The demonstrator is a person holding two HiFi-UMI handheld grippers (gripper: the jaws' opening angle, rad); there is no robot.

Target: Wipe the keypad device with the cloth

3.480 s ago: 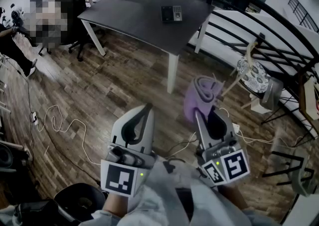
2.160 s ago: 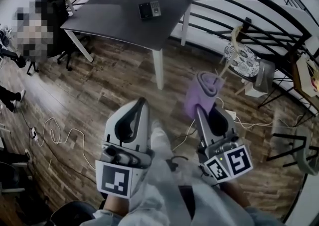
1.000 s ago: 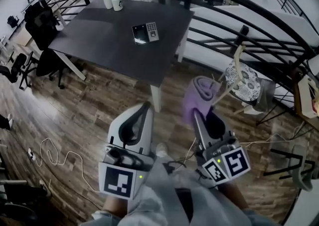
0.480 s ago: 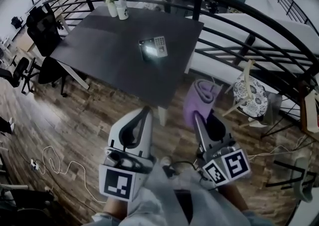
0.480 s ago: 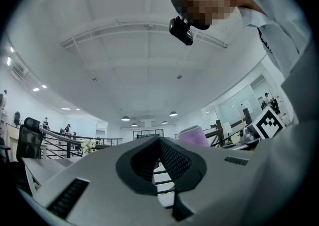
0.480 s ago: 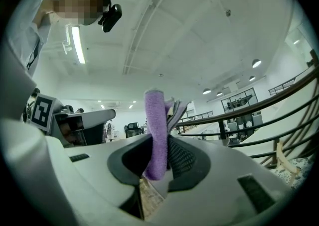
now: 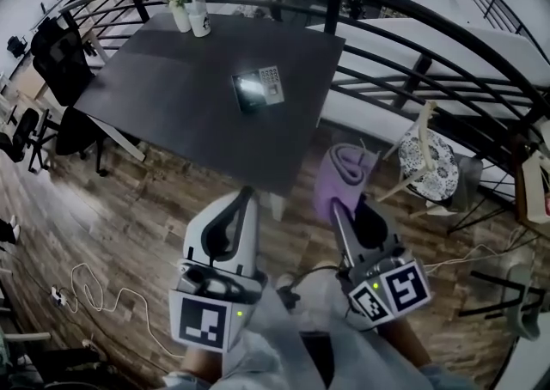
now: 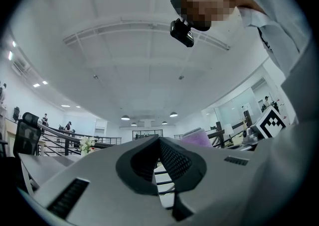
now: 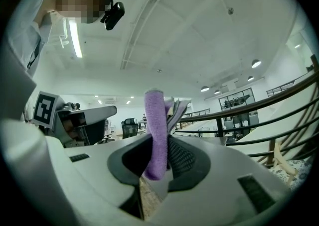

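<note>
Dark table (image 7: 163, 70), on wood-plank floor (image 7: 129, 199), black railing (image 7: 333, 6) running along its far and right sides: the keypad device (image 7: 258, 88) is being carried near the table's middle, with a flower vase (image 7: 179, 15) and a bottle (image 7: 199, 21) at the far left corner. The purple cloth (image 9: 155, 130) is being pinched upright by the right gripper (image 9: 159, 158), near and right of the table, well apart from the device. The left gripper (image 8: 158, 143) is being held with jaws pressed together on nothing.

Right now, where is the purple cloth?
In the head view, the purple cloth is pinched in the right tongs, right of centre, just short of the dark table.
</note>
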